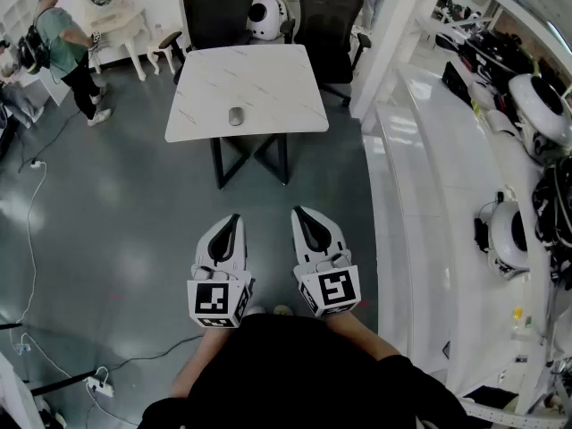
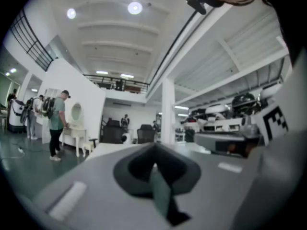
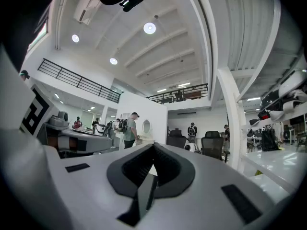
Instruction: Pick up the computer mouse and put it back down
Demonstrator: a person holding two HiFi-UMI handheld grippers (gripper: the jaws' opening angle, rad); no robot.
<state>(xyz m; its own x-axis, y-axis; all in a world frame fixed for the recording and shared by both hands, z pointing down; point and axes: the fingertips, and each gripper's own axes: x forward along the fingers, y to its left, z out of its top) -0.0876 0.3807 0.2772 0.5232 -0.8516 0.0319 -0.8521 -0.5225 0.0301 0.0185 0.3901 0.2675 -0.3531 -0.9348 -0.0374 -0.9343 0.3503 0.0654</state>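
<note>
A small grey computer mouse (image 1: 235, 116) lies on a white marble-patterned table (image 1: 277, 88), near its front edge, in the head view. Both grippers are held level over the grey floor, well short of the table. My left gripper (image 1: 234, 219) has its jaws together with nothing between them. My right gripper (image 1: 301, 213) is also shut and empty. In the left gripper view the left gripper (image 2: 154, 150) points toward the table's edge (image 2: 103, 150). In the right gripper view the right gripper (image 3: 153, 150) points the same way. The mouse does not show in either gripper view.
Black office chairs (image 1: 332, 16) and a round white robot head (image 1: 265, 16) stand behind the table. A white pillar (image 1: 393, 34) and a long white counter (image 1: 447, 195) with equipment run along the right. A person (image 1: 67, 47) stands far left by a white dressing table (image 1: 116, 25). Cables (image 1: 36, 204) trail on the floor.
</note>
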